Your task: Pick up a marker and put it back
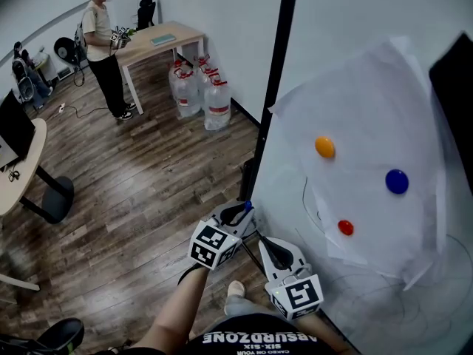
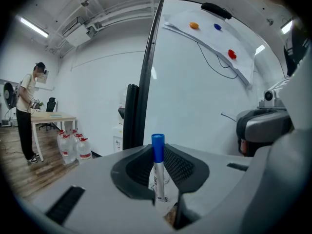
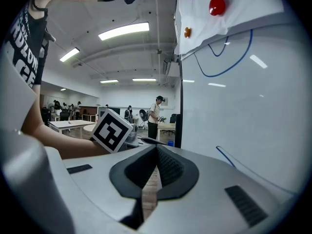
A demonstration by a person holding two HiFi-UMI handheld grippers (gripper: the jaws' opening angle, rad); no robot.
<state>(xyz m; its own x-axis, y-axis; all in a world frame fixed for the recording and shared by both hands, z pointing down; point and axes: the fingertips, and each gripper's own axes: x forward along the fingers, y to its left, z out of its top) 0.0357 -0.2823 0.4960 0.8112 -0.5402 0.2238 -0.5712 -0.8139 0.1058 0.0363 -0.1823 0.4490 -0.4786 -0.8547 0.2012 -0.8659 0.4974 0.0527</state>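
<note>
1. Beside a glossy white whiteboard [image 1: 340, 21] and its black upright edge [image 1: 273, 80], two grey hand-held grippers sat close together.
2. One white-barrelled marker with a blue cap [image 2: 157, 167] stood upright, clamped between the jaws of the left gripper [image 1: 246, 210] — cap above them.
3. The right gripper [image 3: 156, 149] was clenched on nothing, jaws meeting.
4. Three round magnets — orange [image 1: 324, 147], blue [image 1: 397, 181], red [image 1: 345, 227] — sat on one white paper sheet [image 1: 369, 109] on the board.
5. Left of the edge lay open wooden plank floor [image 1: 133, 198]; one person [image 1: 103, 50] stood by a light wooden table [image 1: 159, 39], well apart.
</note>
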